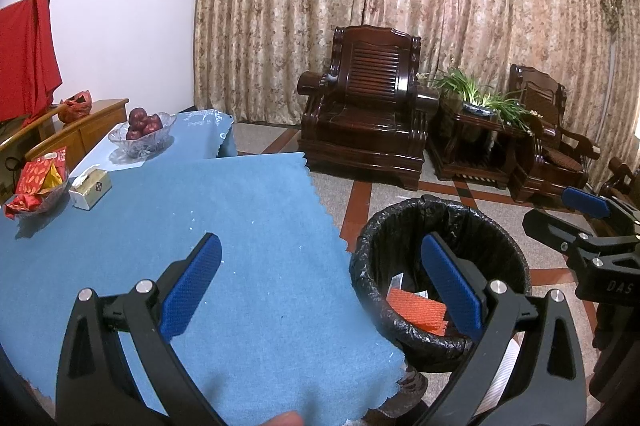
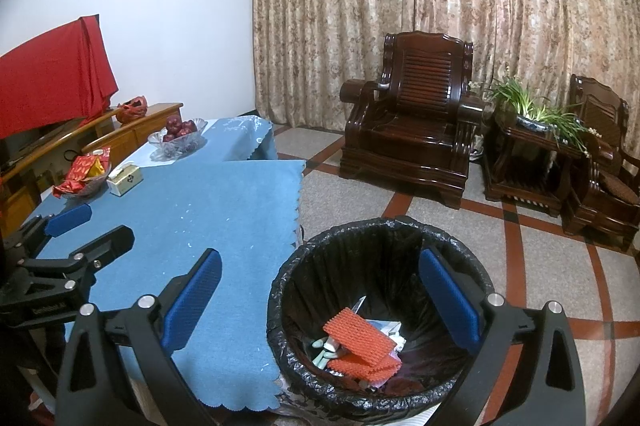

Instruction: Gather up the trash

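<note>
A round bin lined with a black bag (image 2: 376, 226) stands on the floor beside the blue-clothed table (image 2: 208, 218). Inside it lie orange foam-net pieces (image 2: 360, 338) and other scraps. It also shows in the left wrist view (image 1: 444, 222), with an orange piece (image 1: 416, 310) inside. My right gripper (image 2: 320, 286) is open and empty, over the bin's near rim and the table edge. My left gripper (image 1: 320, 278) is open and empty, over the table's right edge. The right gripper shows at the right of the left wrist view (image 1: 576, 222); the left gripper shows at the left of the right wrist view (image 2: 80, 230).
On the table's far left stand a tissue box (image 2: 125, 179), a glass dish of red packets (image 2: 82, 174) and a glass bowl of red fruit (image 2: 178, 136). Dark wooden armchairs (image 2: 416, 122), a side table with a plant (image 2: 536, 130) and curtains stand beyond.
</note>
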